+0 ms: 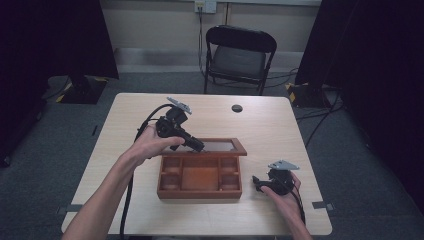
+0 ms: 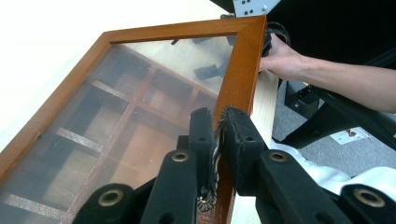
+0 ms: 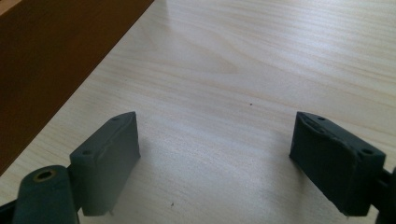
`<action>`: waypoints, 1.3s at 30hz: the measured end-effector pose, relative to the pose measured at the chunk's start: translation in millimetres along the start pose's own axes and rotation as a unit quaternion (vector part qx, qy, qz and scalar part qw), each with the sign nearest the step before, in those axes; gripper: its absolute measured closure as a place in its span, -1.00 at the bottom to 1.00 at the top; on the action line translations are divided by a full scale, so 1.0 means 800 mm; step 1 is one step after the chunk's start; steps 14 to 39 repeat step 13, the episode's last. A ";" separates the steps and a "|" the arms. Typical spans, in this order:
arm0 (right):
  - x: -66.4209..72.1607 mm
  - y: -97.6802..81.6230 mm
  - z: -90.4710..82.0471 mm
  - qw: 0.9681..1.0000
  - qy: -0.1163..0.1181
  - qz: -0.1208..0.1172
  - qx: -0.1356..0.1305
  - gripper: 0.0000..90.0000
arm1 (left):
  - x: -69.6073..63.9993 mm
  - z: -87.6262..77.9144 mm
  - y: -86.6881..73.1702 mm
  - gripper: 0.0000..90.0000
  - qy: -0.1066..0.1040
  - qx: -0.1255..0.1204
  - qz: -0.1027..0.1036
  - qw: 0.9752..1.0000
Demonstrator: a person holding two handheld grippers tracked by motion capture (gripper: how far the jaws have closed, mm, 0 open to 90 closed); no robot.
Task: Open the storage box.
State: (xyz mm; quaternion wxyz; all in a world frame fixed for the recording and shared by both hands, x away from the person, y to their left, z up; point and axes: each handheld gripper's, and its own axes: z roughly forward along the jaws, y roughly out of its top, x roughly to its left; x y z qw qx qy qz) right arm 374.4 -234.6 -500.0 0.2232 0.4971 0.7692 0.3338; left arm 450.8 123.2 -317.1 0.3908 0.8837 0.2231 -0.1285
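Note:
A brown wooden box [image 1: 199,191] with several compartments stands at the middle of the table, nearer the front. Its glass-paned lid [image 1: 220,146] is raised at the back. My left gripper [image 1: 197,145] is shut on the lid's wooden frame [image 2: 240,60], one jaw on each side of the frame edge [image 2: 219,126]. Through the glass I see the compartments below. My right gripper [image 1: 257,183] rests low on the table to the right of the box, open, with only bare tabletop between its jaws [image 3: 215,154]. The box's side wall [image 3: 56,60] is at its left.
The light wood table [image 1: 270,125] has a dark round grommet [image 1: 237,108] near its far edge. A black folding chair [image 1: 239,55] stands behind the table. Cables run over the grey carpet at the right, and dark curtains hang on both sides.

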 end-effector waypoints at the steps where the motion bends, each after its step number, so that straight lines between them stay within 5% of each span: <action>1: 0.000 0.000 0.000 1.000 0.000 -0.001 0.000 -0.67 | 0.000 0.000 0.000 0.80 -0.002 -0.005 -0.002 1.000; 39: 0.000 0.000 0.000 1.000 0.000 0.000 -0.001 -0.67 | 0.001 -0.001 0.001 0.80 0.001 -0.003 -0.001 1.000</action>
